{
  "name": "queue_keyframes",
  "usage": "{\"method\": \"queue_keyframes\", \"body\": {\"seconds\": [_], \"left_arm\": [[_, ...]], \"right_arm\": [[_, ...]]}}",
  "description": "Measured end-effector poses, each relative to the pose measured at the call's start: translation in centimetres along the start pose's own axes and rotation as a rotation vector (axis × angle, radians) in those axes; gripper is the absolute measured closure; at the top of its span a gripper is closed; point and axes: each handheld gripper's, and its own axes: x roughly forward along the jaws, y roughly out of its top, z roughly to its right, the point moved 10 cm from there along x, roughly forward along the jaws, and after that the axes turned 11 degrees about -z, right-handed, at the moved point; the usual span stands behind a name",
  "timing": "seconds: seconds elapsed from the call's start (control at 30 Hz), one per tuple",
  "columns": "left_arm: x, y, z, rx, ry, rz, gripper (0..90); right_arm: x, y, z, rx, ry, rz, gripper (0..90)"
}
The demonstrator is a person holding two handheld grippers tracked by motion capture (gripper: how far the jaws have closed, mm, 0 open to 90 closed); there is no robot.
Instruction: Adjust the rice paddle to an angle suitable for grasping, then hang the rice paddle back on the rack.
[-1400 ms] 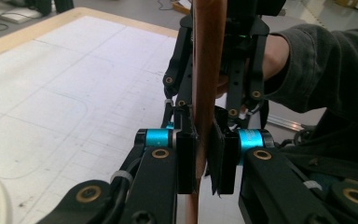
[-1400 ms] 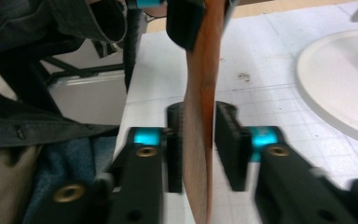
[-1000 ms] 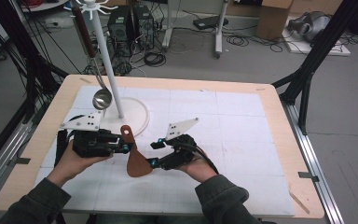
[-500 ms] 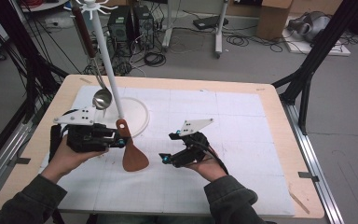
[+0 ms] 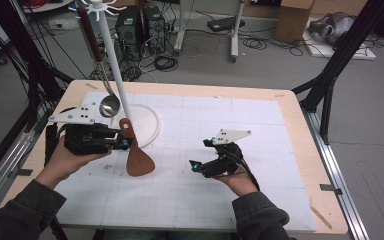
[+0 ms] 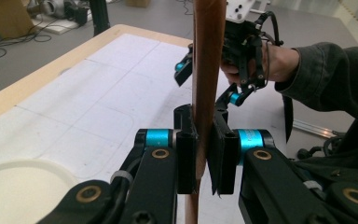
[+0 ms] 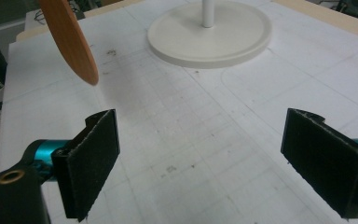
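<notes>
A brown wooden spatula hangs blade down just above the white mat, its handle upright. My left gripper is shut on that handle, the pads pressing it from both sides. My right gripper is to the right of the spatula, apart from it, low over the mat. Its jaws have just been opening and stand wide, with nothing between the pads. In the right gripper view the spatula blade hangs at the upper left.
A white stand with a round base and a thin pole rises behind the spatula. A metal ladle hangs from its top hooks. The white mat covers the wooden table.
The right gripper has drawn away to the right of the spatula and its jaws have spread. The left gripper has lifted the spatula a little, closer to the stand.
</notes>
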Motion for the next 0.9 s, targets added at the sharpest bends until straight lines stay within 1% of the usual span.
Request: {"method": "queue_keyframes", "body": {"seconds": [0.23, 0.27, 0.33, 0.37, 0.53, 0.57, 0.63, 0.73, 0.9], "left_arm": [[-0.8, 1.0, -0.5, 0.001, 0.015, 0.001, 82.3], [-0.9, 1.2, -0.6, 0.002, 0.016, -0.001, 82.3], [-1.1, 1.4, -0.9, 0.004, 0.022, -0.006, 82.3], [-1.2, 1.5, -1.0, 0.005, 0.025, -0.006, 82.3], [-1.8, 1.8, -1.4, 0.002, 0.035, -0.009, 82.3], [-1.9, 1.9, -1.5, -0.003, 0.036, -0.006, 82.3], [-2.1, 2.0, -1.7, 0.001, 0.041, -0.013, 82.3], [-2.3, 2.3, -2.0, 0.004, 0.046, -0.017, 82.3], [-2.6, 2.7, -2.4, -0.002, 0.053, -0.013, 82.3]], "right_arm": [[-1.5, -1.8, 1.4, 0.031, -0.045, -0.012, 9.7], [-1.6, -1.9, 1.6, 0.038, -0.047, -0.007, 8.8], [-1.9, -2.2, 2.0, 0.051, -0.068, -0.001, 0.7], [-2.0, -2.3, 2.2, 0.061, -0.076, -0.002, 0.7], [-2.4, -3.1, 2.7, 0.077, -0.079, -0.007, 0.7], [-2.4, -3.2, 2.7, 0.072, -0.081, -0.01, 0.7], [-2.6, -3.4, 2.9, 0.067, -0.084, -0.01, 0.6], [-2.8, -3.7, 3.2, 0.075, -0.09, -0.009, 0.4], [-3.2, -4.2, 3.8, 0.107, -0.095, 0.003, 0.4]]}}
